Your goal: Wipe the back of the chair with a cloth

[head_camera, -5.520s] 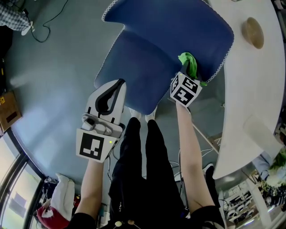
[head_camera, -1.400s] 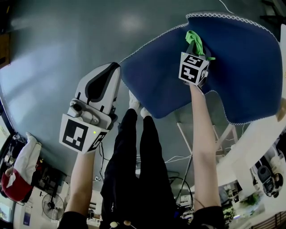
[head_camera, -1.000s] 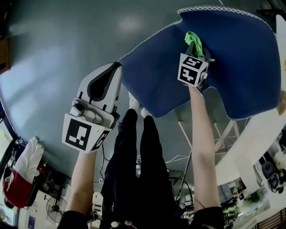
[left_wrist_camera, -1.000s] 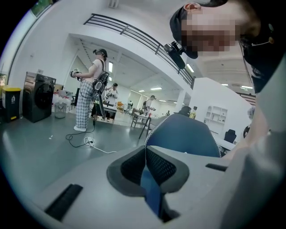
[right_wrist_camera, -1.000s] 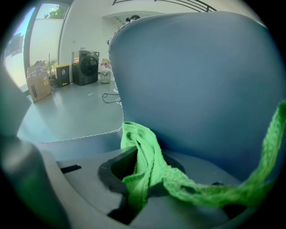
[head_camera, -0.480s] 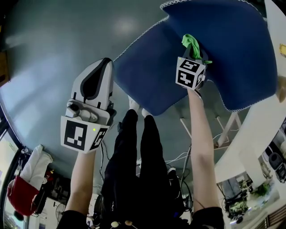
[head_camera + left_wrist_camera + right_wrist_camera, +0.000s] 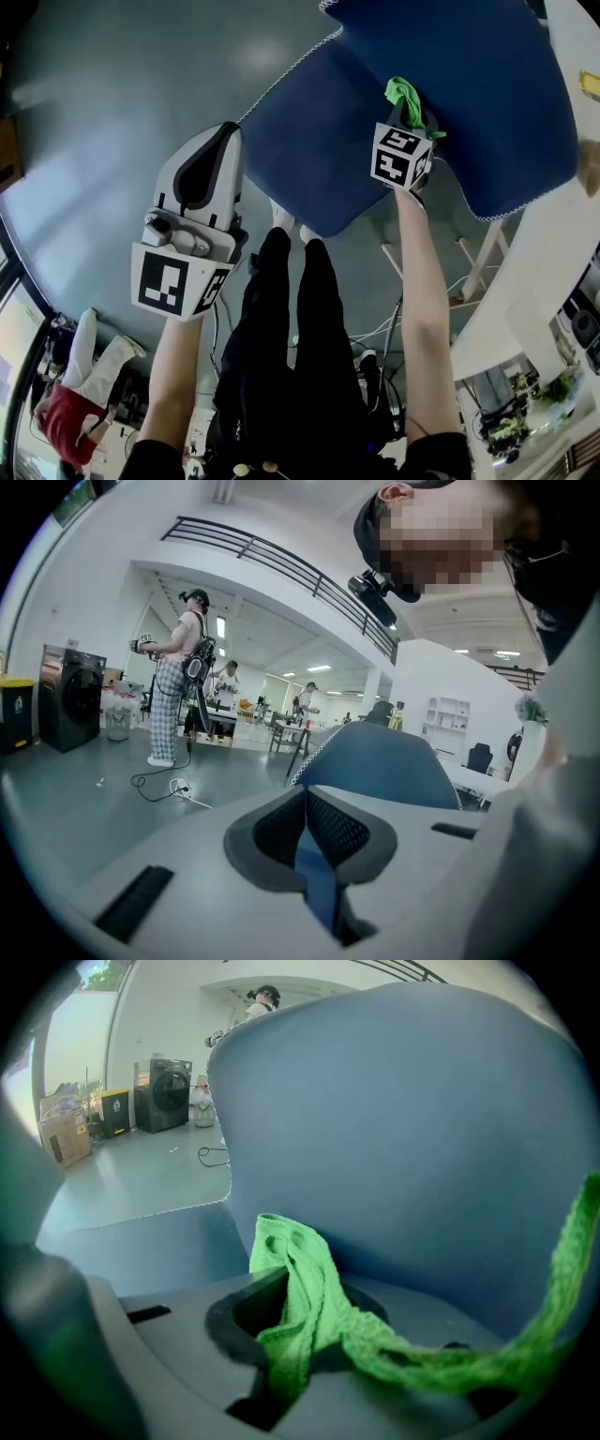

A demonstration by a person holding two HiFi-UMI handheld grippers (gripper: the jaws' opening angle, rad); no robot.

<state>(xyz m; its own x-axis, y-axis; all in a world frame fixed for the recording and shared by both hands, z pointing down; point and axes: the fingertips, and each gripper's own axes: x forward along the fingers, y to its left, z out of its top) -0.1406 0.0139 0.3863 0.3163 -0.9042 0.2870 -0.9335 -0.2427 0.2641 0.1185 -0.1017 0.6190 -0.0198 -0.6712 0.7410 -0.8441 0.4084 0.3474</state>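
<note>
We hold the right gripper [image 7: 410, 111] up at the blue chair [image 7: 328, 122], and its fingers are closed tight on a green cloth [image 7: 403, 94]. In the right gripper view the cloth [image 7: 298, 1297] rises in a folded ridge from between the dark pads [image 7: 246, 1309]. One long tail [image 7: 525, 1335] of it trails off over the gripper's body to the right. The top of the fold stands just before the lower part of the chair's backrest [image 7: 422, 1119], near where the backrest meets the seat [image 7: 141, 1241]. We cannot tell whether the fabric actually presses on the upholstery. In the head view the cloth lies over the blue surface, close to the inner bend of the chair.

Our left gripper [image 7: 227, 131] is held apart from the chair, over the grey floor [image 7: 112, 94], its tip pointing toward the chair's stitched edge [image 7: 286, 80]. In the left gripper view its fingers [image 7: 337, 832] meet at the tips with only a thin sliver between them, and they grip nothing. The chair [image 7: 375, 771] shows beyond them, well clear of the pads.

A white table [image 7: 553, 244] runs along the right of the head view, beside the chair. Farther off, in the left gripper view, a person in checked trousers [image 7: 176, 691] stands on the floor with a cable [image 7: 164, 785] lying at their feet.
</note>
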